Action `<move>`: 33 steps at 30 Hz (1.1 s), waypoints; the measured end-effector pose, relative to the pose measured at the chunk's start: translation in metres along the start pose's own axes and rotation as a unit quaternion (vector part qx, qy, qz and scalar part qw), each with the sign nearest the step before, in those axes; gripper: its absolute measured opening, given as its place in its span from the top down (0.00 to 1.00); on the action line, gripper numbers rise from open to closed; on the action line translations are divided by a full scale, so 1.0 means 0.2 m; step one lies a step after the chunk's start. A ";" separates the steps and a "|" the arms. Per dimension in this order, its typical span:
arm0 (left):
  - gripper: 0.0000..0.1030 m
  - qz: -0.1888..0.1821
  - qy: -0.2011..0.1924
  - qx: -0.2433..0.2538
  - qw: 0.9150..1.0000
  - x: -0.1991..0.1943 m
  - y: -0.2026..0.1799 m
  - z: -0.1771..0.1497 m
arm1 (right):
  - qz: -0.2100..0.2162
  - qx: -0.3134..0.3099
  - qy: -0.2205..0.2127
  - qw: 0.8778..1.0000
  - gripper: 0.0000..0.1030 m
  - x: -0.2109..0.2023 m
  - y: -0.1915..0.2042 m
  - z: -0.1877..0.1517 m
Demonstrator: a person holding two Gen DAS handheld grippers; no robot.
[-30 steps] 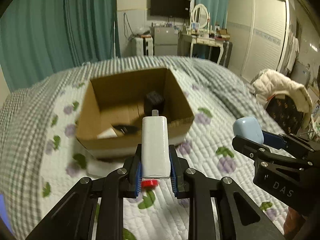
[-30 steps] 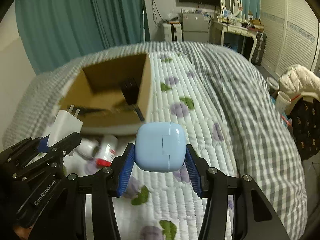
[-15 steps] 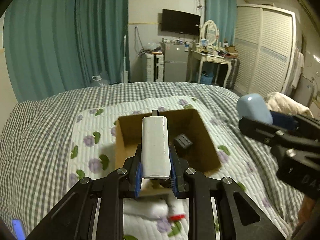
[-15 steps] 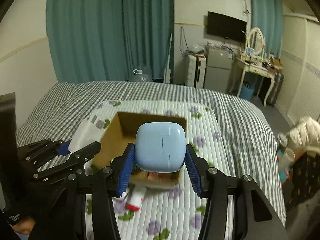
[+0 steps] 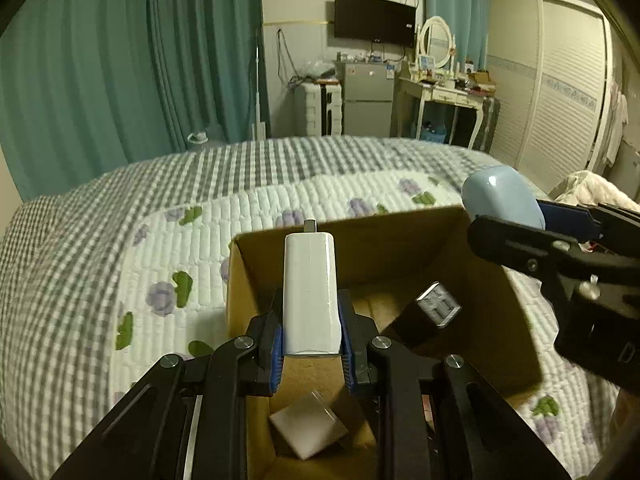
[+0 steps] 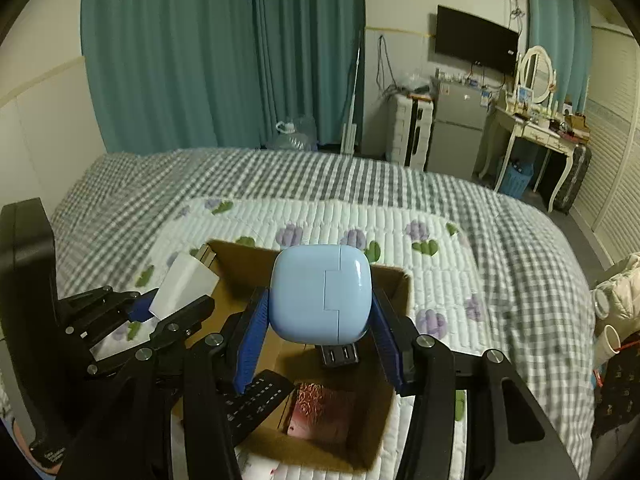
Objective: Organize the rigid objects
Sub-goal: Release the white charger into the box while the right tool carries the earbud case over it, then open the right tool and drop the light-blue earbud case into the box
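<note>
Left wrist view: both your grippers hang over the box (image 5: 256, 280) on the bed (image 5: 100, 220).

Your left gripper (image 5: 311, 340) grasps the white charger (image 5: 309, 300) upright above the box's left half. Your right gripper (image 6: 320, 332) clamps the blue case (image 6: 320, 294) over the box's middle. Inside lie a remote (image 6: 256, 396), a black adapter (image 5: 430, 312), a pink packet (image 6: 320, 412) and a white block (image 5: 308, 428).

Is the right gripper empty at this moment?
No, the right gripper is clamped on a pale blue rounded plastic case above the open cardboard box.
</note>
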State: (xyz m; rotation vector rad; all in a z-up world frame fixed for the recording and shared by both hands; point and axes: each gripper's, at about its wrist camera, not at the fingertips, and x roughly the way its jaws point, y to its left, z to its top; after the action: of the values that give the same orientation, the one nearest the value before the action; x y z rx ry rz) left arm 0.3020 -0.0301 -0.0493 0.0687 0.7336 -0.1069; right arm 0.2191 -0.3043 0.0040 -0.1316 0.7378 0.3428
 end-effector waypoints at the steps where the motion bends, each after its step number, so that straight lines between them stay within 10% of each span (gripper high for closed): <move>1: 0.77 0.000 0.005 -0.001 1.000 0.04 0.00 -0.01 | 0.001 -0.002 0.007 1.000 0.52 0.06 0.00 -0.01; 9: 0.76 0.007 0.012 0.002 1.000 0.18 0.03 -0.06 | 0.010 -0.005 0.034 0.999 0.52 0.29 -0.01 -0.09; 14: 0.53 0.012 0.001 0.006 1.000 0.14 0.06 -0.05 | 0.013 0.002 0.033 0.999 0.52 0.32 -0.01 -0.09; 24: 0.53 0.017 -0.030 -0.001 0.999 -0.08 0.13 0.02 | 0.037 0.013 0.039 0.998 0.49 0.36 0.03 -0.06; 33: 0.48 0.030 -0.049 -0.008 0.998 -0.41 0.18 0.01 | -0.008 0.011 0.005 1.000 0.39 -0.02 0.02 0.00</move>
State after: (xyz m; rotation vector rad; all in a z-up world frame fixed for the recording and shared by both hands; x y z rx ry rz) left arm 0.2477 0.0109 0.0072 0.0690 0.6333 -0.0458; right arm 0.2153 -0.3014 0.0068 -0.1185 0.7507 0.3178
